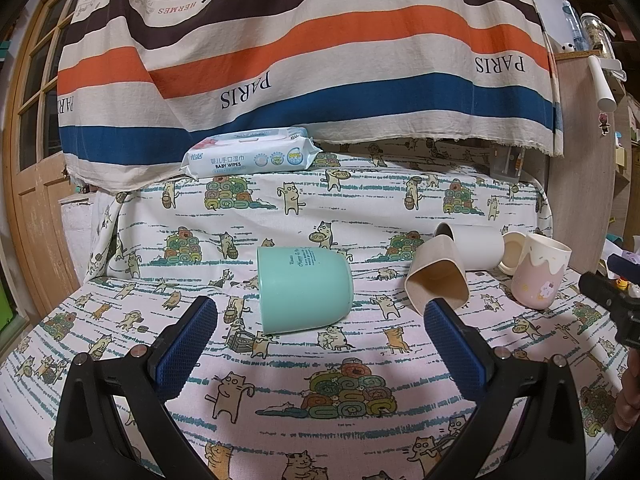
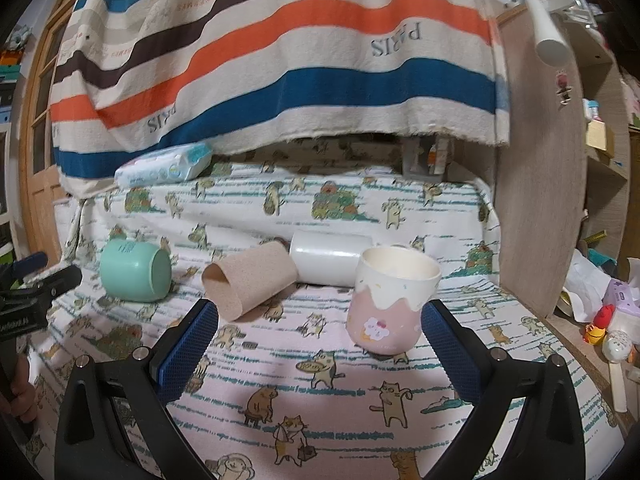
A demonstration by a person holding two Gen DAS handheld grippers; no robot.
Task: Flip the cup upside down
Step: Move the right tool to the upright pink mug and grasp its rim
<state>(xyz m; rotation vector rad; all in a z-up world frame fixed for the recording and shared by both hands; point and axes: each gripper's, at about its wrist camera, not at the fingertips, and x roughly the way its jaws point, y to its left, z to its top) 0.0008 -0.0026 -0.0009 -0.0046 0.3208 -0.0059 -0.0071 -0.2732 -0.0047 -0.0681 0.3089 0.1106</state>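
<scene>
A teal cup stands upside down on the cat-print cloth, just ahead of my open, empty left gripper; in the right wrist view it looks tilted on its side at the left. A pink-and-cream cup stands upright, mouth up, just ahead of my open, empty right gripper, nearer its right finger; it also shows in the left wrist view. A beige square cup and a white cup lie on their sides between them.
A pack of baby wipes lies at the back by a striped hanging cloth. A wooden panel stands at the right edge, with small toys beyond it. A wooden door is at the left.
</scene>
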